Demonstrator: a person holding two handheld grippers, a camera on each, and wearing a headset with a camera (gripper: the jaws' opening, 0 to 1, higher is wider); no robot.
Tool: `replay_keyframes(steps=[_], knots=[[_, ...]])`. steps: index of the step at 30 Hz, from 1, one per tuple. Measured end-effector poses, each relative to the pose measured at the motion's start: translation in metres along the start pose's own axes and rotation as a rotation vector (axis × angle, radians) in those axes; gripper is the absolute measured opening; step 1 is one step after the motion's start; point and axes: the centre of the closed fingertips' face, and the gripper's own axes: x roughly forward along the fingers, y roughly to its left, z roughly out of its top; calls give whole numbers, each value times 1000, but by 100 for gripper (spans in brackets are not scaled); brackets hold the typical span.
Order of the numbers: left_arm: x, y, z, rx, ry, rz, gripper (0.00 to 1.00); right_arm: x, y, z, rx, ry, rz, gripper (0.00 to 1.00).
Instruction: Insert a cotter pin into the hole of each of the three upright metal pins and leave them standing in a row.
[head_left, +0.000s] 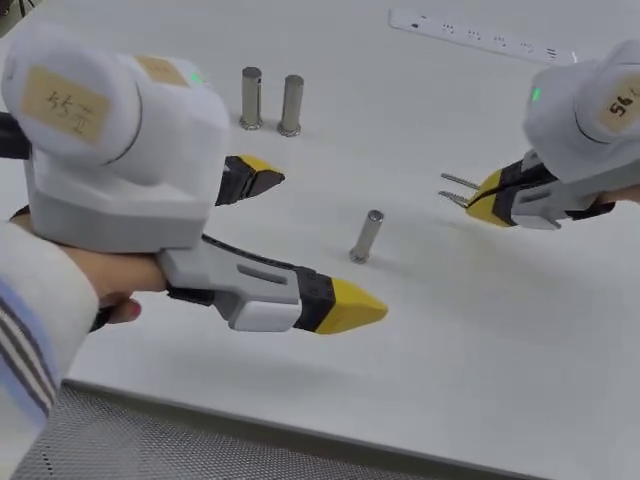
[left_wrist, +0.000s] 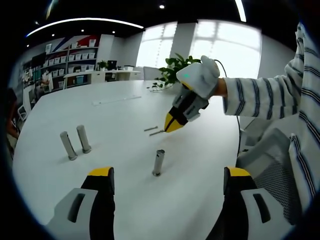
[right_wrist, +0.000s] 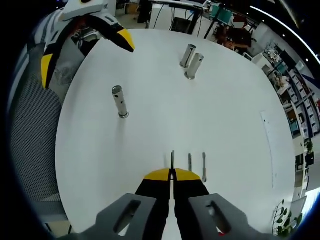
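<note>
Now — left gripper (left_wrist: 169, 172) wide open, empty | right gripper (right_wrist: 172, 172) clenched on cotter pin (right_wrist: 172, 159) | three metal pins (head_left: 367, 236) upright

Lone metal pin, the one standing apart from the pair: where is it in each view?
Head view: lone pin just right of centre, mid-height.
Left gripper view: lone pin at centre, a little below the middle.
Right gripper view: lone pin left of centre, in the upper half.
Shared landmark: the pair of pins, standing close together on the white table.
</note>
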Motion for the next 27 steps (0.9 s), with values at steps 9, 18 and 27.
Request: replay_keyframes(steps=[9, 18, 27], knots=[[-1, 7, 7, -30, -22, -5, 82, -25, 2, 20, -37, -84, -72, 0], [2, 16, 16, -64, -50, -27, 76, -45, 7, 42, -36, -201, -137, 0], [9, 12, 27, -116, -75, -70, 62, -57, 21, 57, -65, -265, -189, 0]])
